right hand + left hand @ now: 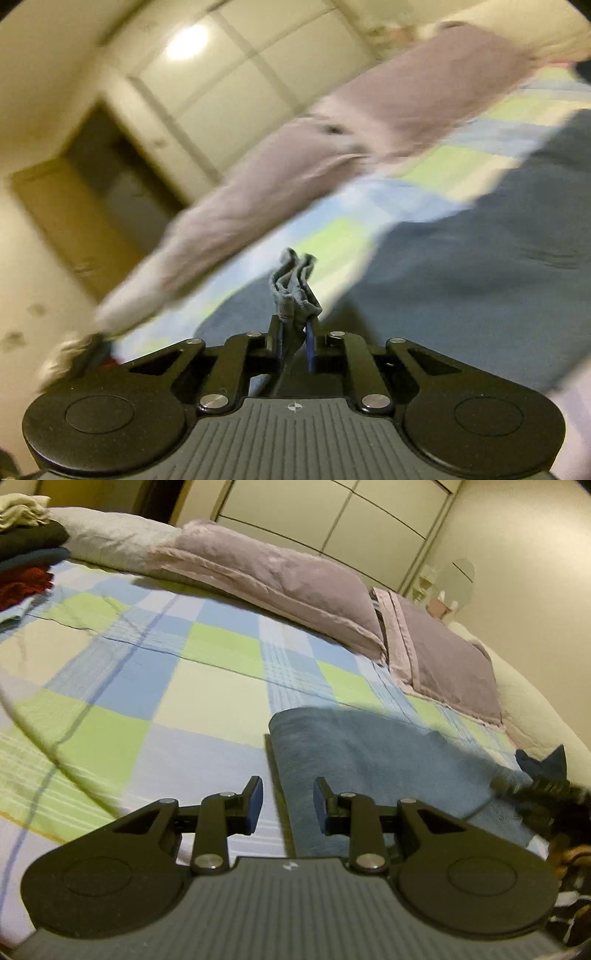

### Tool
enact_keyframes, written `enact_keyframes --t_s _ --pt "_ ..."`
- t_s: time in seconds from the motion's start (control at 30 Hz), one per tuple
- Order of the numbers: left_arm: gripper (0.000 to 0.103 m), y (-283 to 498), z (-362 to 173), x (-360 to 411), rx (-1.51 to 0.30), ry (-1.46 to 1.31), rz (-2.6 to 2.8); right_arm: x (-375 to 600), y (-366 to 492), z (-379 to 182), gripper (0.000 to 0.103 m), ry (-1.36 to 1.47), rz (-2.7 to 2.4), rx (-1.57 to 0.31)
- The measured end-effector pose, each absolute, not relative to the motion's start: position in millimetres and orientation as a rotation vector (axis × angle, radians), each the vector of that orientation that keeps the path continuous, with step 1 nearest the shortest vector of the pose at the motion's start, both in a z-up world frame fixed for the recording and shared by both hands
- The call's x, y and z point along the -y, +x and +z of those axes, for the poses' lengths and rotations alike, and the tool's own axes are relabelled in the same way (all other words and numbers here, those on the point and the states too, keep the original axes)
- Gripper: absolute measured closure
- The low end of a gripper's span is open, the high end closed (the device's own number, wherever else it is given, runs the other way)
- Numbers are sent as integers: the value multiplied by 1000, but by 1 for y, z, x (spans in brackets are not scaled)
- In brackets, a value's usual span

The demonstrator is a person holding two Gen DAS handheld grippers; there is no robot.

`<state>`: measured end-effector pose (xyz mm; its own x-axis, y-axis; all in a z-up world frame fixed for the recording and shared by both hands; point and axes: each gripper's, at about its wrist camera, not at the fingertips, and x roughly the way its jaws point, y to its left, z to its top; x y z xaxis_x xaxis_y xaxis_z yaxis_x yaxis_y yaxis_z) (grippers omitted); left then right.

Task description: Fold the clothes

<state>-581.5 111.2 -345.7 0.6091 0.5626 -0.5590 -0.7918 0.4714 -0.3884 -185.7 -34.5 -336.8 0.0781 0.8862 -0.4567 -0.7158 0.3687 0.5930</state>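
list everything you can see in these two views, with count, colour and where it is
blue garment: one, dusty blue, lying on the bed near the grippers, its bunched edge clamped in the right gripper
bedspread: one, checked in blue, green and pale yellow, covering the bed
pillows: two, mauve, along the head of the bed
light blanket: one, pale grey, rolled at the far left end of the pillows
pile of clothes: one stack, cream, black, teal and red, far left corner of the bed
wardrobe: one, cream panels, behind the bed
doorway: one, dark, left of the wardrobe
left gripper: one, black, open over the garment's left edge
right gripper: one, black, shut on the garment
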Motion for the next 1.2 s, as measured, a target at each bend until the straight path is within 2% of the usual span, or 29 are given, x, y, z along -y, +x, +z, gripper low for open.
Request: enact_keyframes --t_s 0.17,0.37,0.53,0.63,0.7,0.73,0.87,1.03,1.2 --pt "79 -546 -355 -110 -439 -655 797 42 -155 -400 92 264 1036 -1117" --pt "79 -527 -358 -106 -461 -632 766 57 -173 -358 92 264 1136 -900" --pt "79 -520 -361 -99 -500 -614 760 62 -163 -394 92 265 1006 -1055" --pt "79 -520 -363 -97 -518 -605 763 72 -169 -378 93 256 1018 -934" --pt "79 -519 -367 -98 -530 -612 771 78 -177 -363 102 194 1009 -797" --pt "79 -518 -369 -99 -537 -616 775 78 -175 -365 102 159 987 -774" --pt "80 -514 -367 -98 -556 -576 777 74 -154 -395 101 155 989 -1017" --pt "80 -503 -360 -111 -556 -543 779 57 -171 -366 101 82 1135 -820" --pt "80 -475 -391 -124 -693 -494 763 13 -195 -384 101 -182 1231 -813"
